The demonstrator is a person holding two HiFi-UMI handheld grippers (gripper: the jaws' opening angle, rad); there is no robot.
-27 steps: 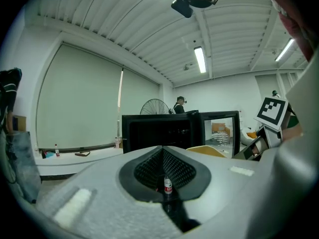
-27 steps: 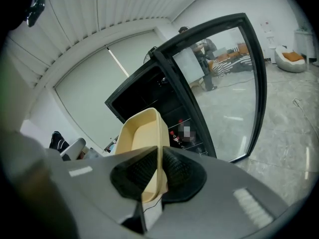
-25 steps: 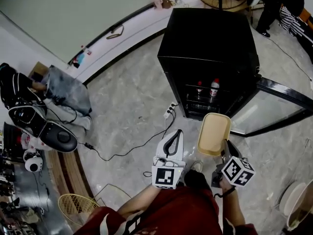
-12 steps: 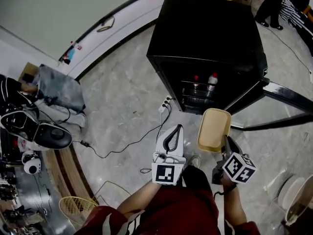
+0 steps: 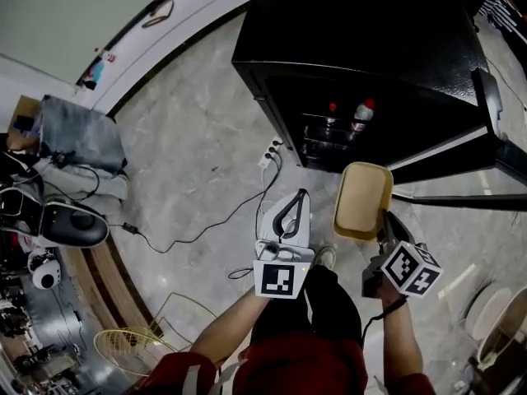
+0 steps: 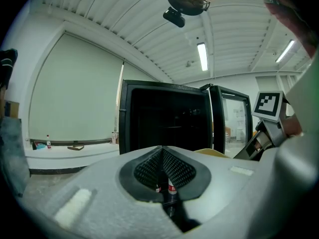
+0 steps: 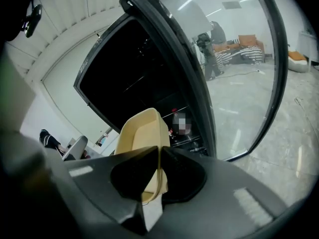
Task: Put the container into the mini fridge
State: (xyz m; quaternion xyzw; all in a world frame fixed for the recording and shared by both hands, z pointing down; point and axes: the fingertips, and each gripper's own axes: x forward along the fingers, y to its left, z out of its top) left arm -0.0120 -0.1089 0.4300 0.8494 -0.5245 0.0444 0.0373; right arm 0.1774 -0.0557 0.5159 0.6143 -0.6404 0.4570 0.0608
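My right gripper (image 5: 383,219) is shut on the near rim of a shallow beige container (image 5: 361,200), held out over the floor just in front of the black mini fridge (image 5: 362,48). In the right gripper view, the container (image 7: 139,133) stands edge-on between the pads of the right gripper (image 7: 159,151), pointing at the fridge's dark interior (image 7: 124,73). The glass door (image 7: 234,59) stands open to the right. Two red-capped bottles (image 5: 360,113) stand on a lower shelf. My left gripper (image 5: 298,197) hangs beside the container, shut and empty; in its own view, the left gripper (image 6: 162,151) faces the fridge (image 6: 164,118).
The open door (image 5: 494,138) juts out at the right. A power strip with a cable (image 5: 270,151) lies on the marble floor left of the fridge. A wire basket (image 5: 132,348) sits at lower left, bags (image 5: 78,134) by the wall. A person (image 7: 212,44) stands far off.
The view has closed in on the fridge, which now fills the upper frame. Both grippers and the container have come nearer the fridge's open front. The grip is unchanged.
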